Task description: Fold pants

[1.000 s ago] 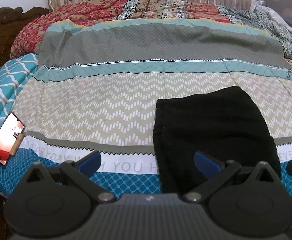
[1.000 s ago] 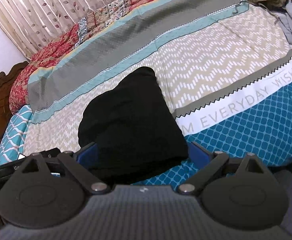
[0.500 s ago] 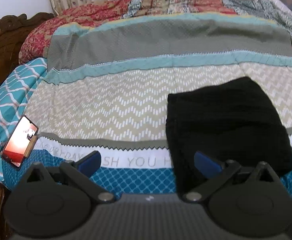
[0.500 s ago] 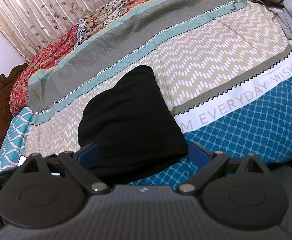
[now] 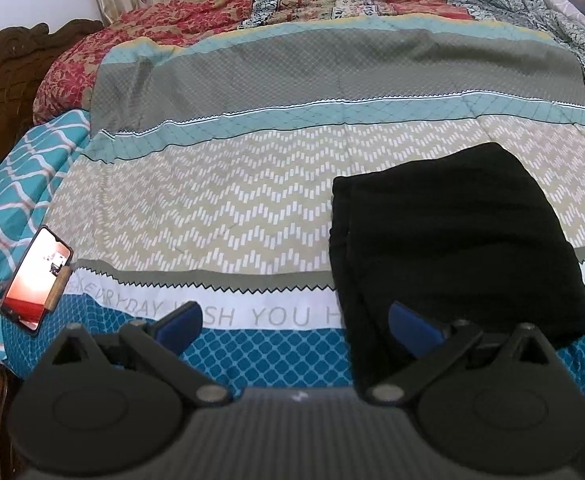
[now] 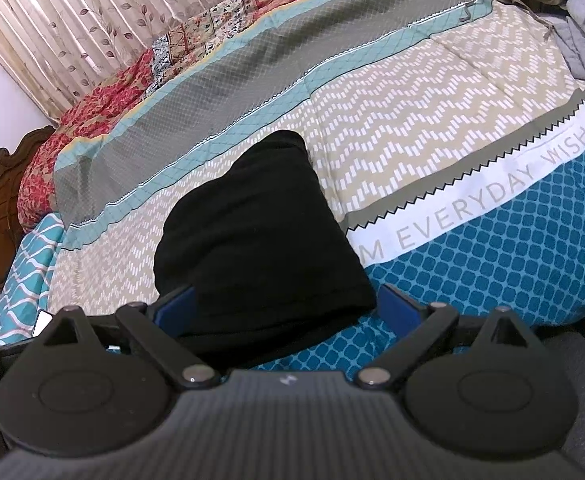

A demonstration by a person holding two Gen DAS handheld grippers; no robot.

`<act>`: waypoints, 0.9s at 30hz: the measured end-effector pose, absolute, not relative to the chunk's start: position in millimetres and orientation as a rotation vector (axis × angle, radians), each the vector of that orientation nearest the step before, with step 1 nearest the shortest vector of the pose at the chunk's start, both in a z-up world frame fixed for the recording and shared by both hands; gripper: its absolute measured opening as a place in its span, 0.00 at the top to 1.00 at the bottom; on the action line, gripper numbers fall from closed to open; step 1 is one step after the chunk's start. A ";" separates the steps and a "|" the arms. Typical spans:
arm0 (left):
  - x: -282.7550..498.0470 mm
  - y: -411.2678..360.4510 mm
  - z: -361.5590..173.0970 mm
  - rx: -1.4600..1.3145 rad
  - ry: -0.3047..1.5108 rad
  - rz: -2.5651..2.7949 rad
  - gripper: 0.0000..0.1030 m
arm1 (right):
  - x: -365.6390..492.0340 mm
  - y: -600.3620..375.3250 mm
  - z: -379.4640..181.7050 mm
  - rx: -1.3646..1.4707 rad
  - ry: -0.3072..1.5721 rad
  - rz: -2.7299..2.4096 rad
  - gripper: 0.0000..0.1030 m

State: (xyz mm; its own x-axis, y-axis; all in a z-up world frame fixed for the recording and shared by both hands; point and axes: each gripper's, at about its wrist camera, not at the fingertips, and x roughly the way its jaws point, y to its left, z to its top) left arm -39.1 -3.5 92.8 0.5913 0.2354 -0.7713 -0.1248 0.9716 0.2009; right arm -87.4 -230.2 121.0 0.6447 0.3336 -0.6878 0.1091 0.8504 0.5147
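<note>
Pants (image 5: 448,240), black, lie folded into a compact rectangle on the bedspread (image 5: 228,208). Their near end crosses the bedspread's white lettered band (image 5: 276,314) and reaches onto the blue lattice strip at the near edge; their far end lies on the beige chevron stripe.

Left gripper (image 5: 294,320): blue-padded fingers (image 5: 178,322) wide apart, holding nothing. It hovers above the bedspread's near edge, one finger over the blue strip, the other over the pants' near left corner; contact cannot be judged.

Right gripper (image 6: 288,308): fingers spread wide, one on each side of the pants' (image 6: 256,232) near end, not clamped on the cloth.

Writing on the band, left wrist view: "EVERYDAY", partly covered "…SH YOU H…". Right wrist view (image 6: 468,216): "…M EVERYDAY WISH YO…".

Phone (image 5: 36,282) with lit screen lies at the bedspread's left edge, well apart from the pants. Heaped clothes (image 6: 580,32), grey and olive, sit at the bedspread's far right corner. Carved wooden headboard (image 5: 0,92) stands past its left side; leaf-print curtain (image 6: 92,20) hangs beyond its far side.
</note>
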 end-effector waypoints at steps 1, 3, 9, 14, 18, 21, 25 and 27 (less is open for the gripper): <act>-39.1 -3.6 93.4 0.130 0.913 0.209 0.00 | -87.4 -230.1 121.2 0.556 0.871 0.135 0.05; -39.9 -3.5 94.3 0.127 0.905 0.208 0.00 | -87.1 -230.9 121.5 0.556 0.868 0.136 0.05; -45.3 -7.1 98.5 0.128 0.850 0.184 0.00 | -87.2 -232.0 120.5 0.561 0.870 0.139 0.05; -48.8 -8.7 99.8 0.090 0.834 0.124 0.00 | -88.1 -232.3 121.3 0.568 0.862 0.135 0.05; -49.4 -11.6 100.7 0.092 0.837 0.122 0.00 | -87.5 -234.0 120.3 0.571 0.869 0.137 0.05; -50.5 -12.5 102.8 0.095 0.833 0.122 0.00 | -87.9 -235.3 120.6 0.572 0.866 0.138 0.05; -53.2 -13.5 105.0 0.106 0.811 0.124 0.00 | -88.2 -235.0 120.6 0.572 0.865 0.140 0.05; -54.0 -14.9 105.0 0.125 0.804 0.134 0.00 | -88.2 -235.2 120.5 0.572 0.865 0.140 0.05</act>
